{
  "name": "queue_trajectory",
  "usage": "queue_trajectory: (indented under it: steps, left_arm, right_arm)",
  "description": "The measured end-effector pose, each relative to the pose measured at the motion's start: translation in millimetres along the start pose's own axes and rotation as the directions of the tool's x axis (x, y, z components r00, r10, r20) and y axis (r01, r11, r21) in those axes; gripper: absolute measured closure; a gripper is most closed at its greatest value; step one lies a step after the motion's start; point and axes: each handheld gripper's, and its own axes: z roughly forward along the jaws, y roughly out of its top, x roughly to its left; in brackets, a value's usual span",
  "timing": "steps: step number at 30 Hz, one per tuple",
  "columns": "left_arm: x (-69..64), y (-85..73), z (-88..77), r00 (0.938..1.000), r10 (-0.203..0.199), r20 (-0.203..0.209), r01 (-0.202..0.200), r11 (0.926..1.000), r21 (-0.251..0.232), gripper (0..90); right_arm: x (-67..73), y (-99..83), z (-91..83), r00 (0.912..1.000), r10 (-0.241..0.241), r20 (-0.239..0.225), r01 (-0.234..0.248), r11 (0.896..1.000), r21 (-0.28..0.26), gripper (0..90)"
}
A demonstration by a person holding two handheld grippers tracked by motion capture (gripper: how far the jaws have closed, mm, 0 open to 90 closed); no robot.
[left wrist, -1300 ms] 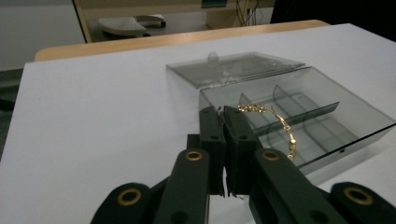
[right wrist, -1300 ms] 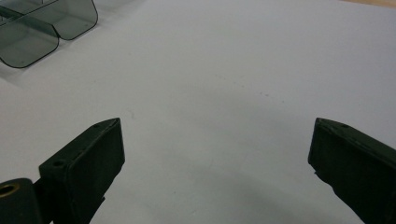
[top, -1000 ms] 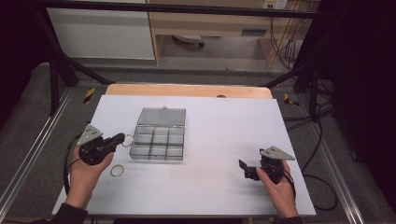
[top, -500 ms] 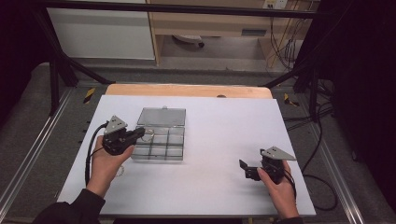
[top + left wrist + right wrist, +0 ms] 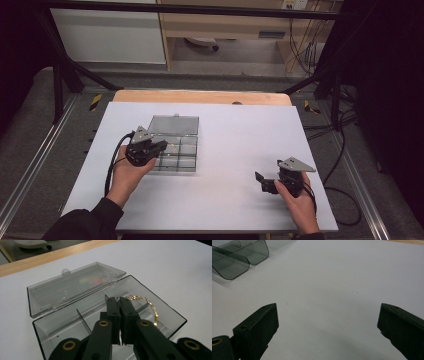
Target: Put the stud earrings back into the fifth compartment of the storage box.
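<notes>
Left claw (image 5: 119, 300) closed on gold chain (image 5: 150, 307) over open box (image 5: 50, 325); right claw (image 5: 327, 327) wide open, low over table (image 5: 332, 277).

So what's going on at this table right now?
A person works a gripper in each hand. The left gripper is shut on a gold chain and holds it over the open clear compartment box, the chain draping down into a compartment. The box lid lies flat behind it. The right gripper rests open on the white table, off to the side.

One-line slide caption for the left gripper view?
Shut left tongs above the open clear box, gold chain draped beside them.
</notes>
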Motion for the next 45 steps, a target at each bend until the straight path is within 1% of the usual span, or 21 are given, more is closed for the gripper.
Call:
queue_trajectory:
  steps: [2, 5, 9, 14, 17, 19, 22, 24, 26, 29, 30, 32, 33, 34, 36, 38, 39, 40, 42, 44, 45]
  left_arm:
    - [1.3, -0.9, 2.9, 1.0000, -0.008, -0.004, 0.008, 0.9999, 0.006, 87.1]
    - [3.8, -2.0, 6.3, 0.9999, -0.004, -0.012, 0.004, 0.9997, 0.025, 87.2]
    - [5.2, -2.1, 9.8, 0.9998, -0.014, -0.014, 0.014, 0.9993, 0.034, 87.2]
    - [2.7, -4.1, 15.2, 0.9999, -0.007, -0.015, 0.008, 0.9982, 0.060, 87.1]
    - [1.7, -4.9, 17.3, 0.9997, 0.003, -0.025, -0.001, 0.9973, 0.074, 87.1]
    - [2.3, -6.1, 17.4, 0.9996, -0.015, -0.024, 0.017, 0.9966, 0.081, 87.1]
    - [-0.6, -8.6, 16.1, 0.9989, 0.001, -0.047, 0.003, 0.9954, 0.096, 87.1]
    - [-1.0, -11.3, 15.4, 0.9988, -0.006, -0.048, 0.011, 0.9936, 0.112, 87.1]
    - [-2.0, -12.6, 16.4, 0.9980, 0.006, -0.064, 0.002, 0.9922, 0.125, 87.1]
    - [-3.0, -13.6, 18.7, 0.9971, 0.013, -0.075, -0.003, 0.9912, 0.133, 87.0]
    - [-3.0, -13.9, 19.3, 0.9973, 0.008, -0.074, 0.002, 0.9908, 0.136, 86.9]
    - [-3.0, -14.6, 19.5, 0.9979, -0.023, -0.060, 0.030, 0.9923, 0.120, 86.3]
    - [-3.7, -14.5, 18.6, 0.9977, -0.026, -0.062, 0.033, 0.9936, 0.108, 77.4]
    - [-4.1, -13.8, 15.6, 0.9979, -0.037, -0.054, 0.042, 0.9959, 0.080, 73.5]
    - [-3.8, -13.5, 11.3, 0.9976, -0.054, -0.044, 0.057, 0.9965, 0.061, 68.7]
    - [-3.9, -13.2, 8.5, 0.9974, -0.055, -0.047, 0.057, 0.9971, 0.050, 66.8]
    - [-4.0, -13.0, 4.6, 0.9977, -0.040, -0.055, 0.042, 0.9983, 0.040, 65.2]
    - [-4.0, -13.3, 1.3, 0.9976, -0.030, -0.063, 0.032, 0.9989, 0.034, 60.4]
    - [-2.8, -15.2, -6.2, 0.9978, -0.024, -0.062, 0.026, 0.9995, 0.019, 59.5]
    - [-0.1, -18.3, -14.8, 0.9969, -0.031, -0.073, 0.031, 0.9995, 0.001, 55.6]
    - [1.6, -19.4, -18.1, 0.9966, -0.032, -0.076, 0.032, 0.9995, -0.005, 55.6]
  right_arm:
    - [0.7, 0.1, 0.8, 1.0000, 0.001, -0.003, -0.001, 1.000, 0.002, 3.9]
    - [0.8, 0.1, 1.2, 1.0000, -0.002, -0.005, 0.002, 1.000, 0.002, 3.9]
    - [0.7, 0.1, 1.2, 1.0000, 0.000, -0.005, 0.000, 1.000, 0.003, 3.9]
    - [0.4, 0.1, 0.2, 1.0000, 0.001, -0.007, -0.001, 1.000, 0.002, 3.9]
    - [0.4, 0.1, 0.1, 1.0000, -0.002, -0.007, 0.002, 1.000, 0.001, 3.9]
    - [0.5, -0.1, 0.7, 1.0000, 0.000, -0.007, 0.000, 1.000, 0.003, 3.9]
    - [0.3, 0.0, 0.5, 1.0000, -0.002, -0.006, 0.002, 1.000, 0.004, 3.9]
    - [0.3, -0.1, 0.9, 1.0000, 0.001, -0.006, -0.001, 1.000, 0.004, 3.9]
    - [0.5, 0.0, 1.1, 1.0000, -0.001, -0.008, 0.001, 1.000, 0.005, 3.9]
    - [0.8, 0.1, 1.0, 1.0000, -0.002, -0.008, 0.002, 1.000, 0.004, 3.9]
    - [0.6, 0.0, 0.7, 1.0000, -0.002, -0.009, 0.002, 1.000, 0.004, 3.9]
    - [0.2, -0.1, 0.5, 1.0000, 0.001, -0.009, -0.001, 1.000, 0.004, 3.8]
    - [-0.8, -0.2, 0.1, 1.0000, 0.001, -0.009, -0.001, 1.000, 0.004, 3.8]
    - [-0.9, -0.2, 0.0, 0.9999, 0.002, -0.010, -0.002, 1.000, 0.003, 3.8]
    - [-1.2, -0.3, 0.0, 1.0000, 0.000, -0.009, 0.000, 1.000, 0.004, 3.8]
    - [-1.2, -0.3, 0.1, 1.0000, 0.000, -0.010, 0.000, 1.000, 0.004, 3.8]
    - [-0.9, -0.2, 0.0, 0.9999, 0.002, -0.010, -0.002, 1.000, 0.005, 3.8]
    - [-0.6, -0.1, -0.3, 0.9999, 0.000, -0.010, 0.000, 1.000, 0.003, 3.8]
    - [-0.5, -0.1, -0.4, 0.9999, 0.000, -0.011, 0.000, 1.000, 0.002, 3.7]
    - [-0.7, -0.3, 0.2, 1.0000, -0.002, -0.009, 0.002, 1.000, 0.005, 3.7]
    - [-0.7, -0.3, 0.2, 1.0000, -0.002, -0.009, 0.002, 1.000, 0.005, 3.7]
